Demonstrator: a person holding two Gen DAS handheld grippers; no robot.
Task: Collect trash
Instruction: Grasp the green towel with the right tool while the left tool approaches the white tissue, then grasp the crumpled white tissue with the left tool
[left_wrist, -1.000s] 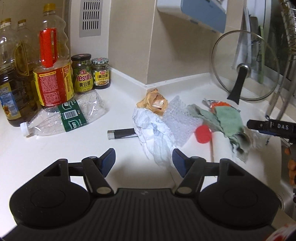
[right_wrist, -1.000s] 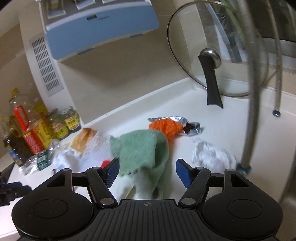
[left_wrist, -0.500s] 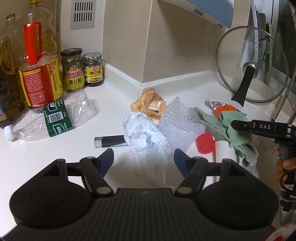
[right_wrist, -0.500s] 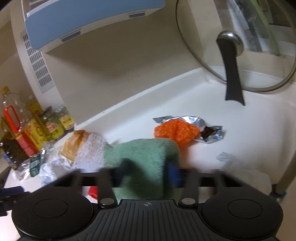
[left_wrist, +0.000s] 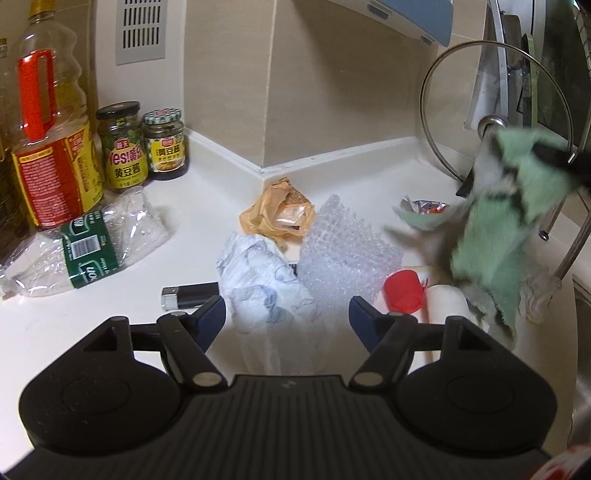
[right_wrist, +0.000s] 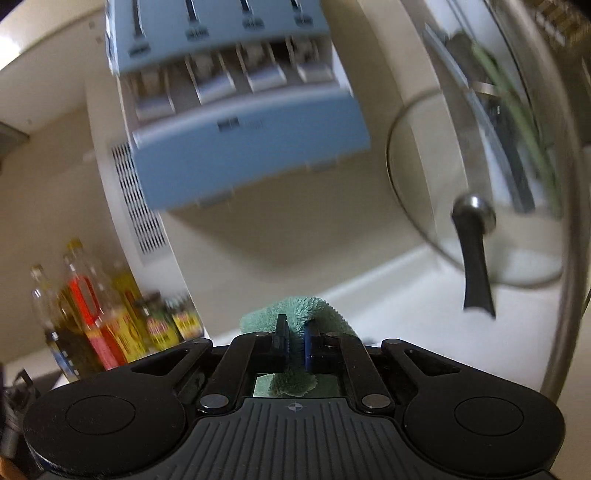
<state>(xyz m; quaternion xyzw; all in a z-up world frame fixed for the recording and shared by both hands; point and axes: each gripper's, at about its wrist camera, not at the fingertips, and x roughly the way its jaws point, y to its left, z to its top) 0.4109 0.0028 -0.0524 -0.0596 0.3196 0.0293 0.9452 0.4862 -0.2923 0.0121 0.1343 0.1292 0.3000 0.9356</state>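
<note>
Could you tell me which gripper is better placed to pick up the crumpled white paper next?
The left gripper: it is open with the crumpled paper right between its fingers, while the right gripper is shut on the green cloth.

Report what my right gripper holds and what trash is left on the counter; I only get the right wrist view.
Observer: The right gripper is shut on the green cloth, which hangs down in front of the glass lid. I cannot tell whether its tail touches the counter.
Operator: List the trash near it.
Observer: A foil wrapper lies behind the cloth, and a red cap lies beside the bubble wrap.
Operator: Place the left gripper.
Observer: The left gripper is open and faces the crumpled paper.
</note>
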